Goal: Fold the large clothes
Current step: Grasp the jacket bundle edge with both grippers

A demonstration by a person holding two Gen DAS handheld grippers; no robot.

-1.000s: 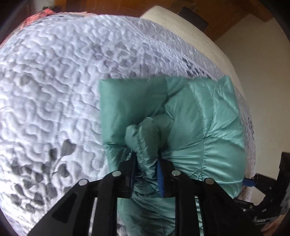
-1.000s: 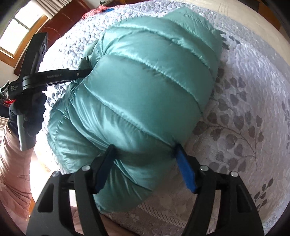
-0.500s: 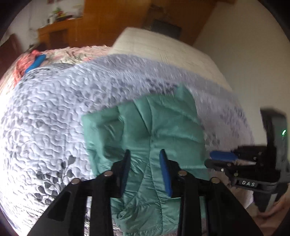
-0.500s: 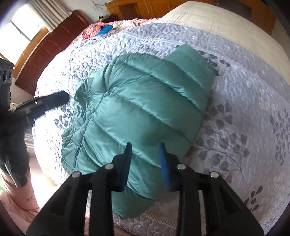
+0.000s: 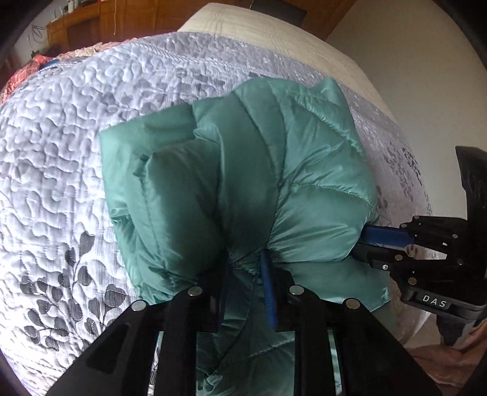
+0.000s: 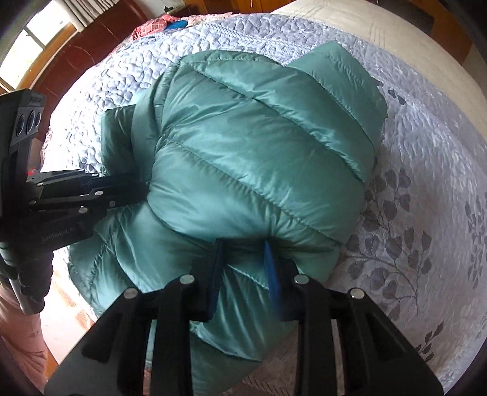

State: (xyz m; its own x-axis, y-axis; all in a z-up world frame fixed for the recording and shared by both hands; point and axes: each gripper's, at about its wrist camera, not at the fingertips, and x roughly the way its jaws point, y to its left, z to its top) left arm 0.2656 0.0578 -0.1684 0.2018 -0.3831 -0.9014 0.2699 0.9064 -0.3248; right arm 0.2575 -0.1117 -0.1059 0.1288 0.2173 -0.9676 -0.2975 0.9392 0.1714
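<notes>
A teal quilted puffer jacket (image 5: 274, 170) lies bunched and partly folded on a bed, also in the right wrist view (image 6: 258, 146). My left gripper (image 5: 245, 274) is shut on a fold of the jacket at its near edge; it shows from the side in the right wrist view (image 6: 127, 190). My right gripper (image 6: 243, 262) is shut on another fold at the jacket's near edge; it shows in the left wrist view (image 5: 374, 240), its blue pad pressed into the jacket's right side.
The bed carries a white-grey quilted cover with leaf print (image 5: 61, 152), also in the right wrist view (image 6: 426, 198). A cream mattress part (image 6: 365, 24) lies beyond. Red cloth (image 6: 152, 26) sits at the far corner. Wooden furniture (image 5: 91, 24) stands behind.
Half a second ago both grippers were open and raised above the flat jacket. Now both have come down and shut on folds of it, bunching it up.
</notes>
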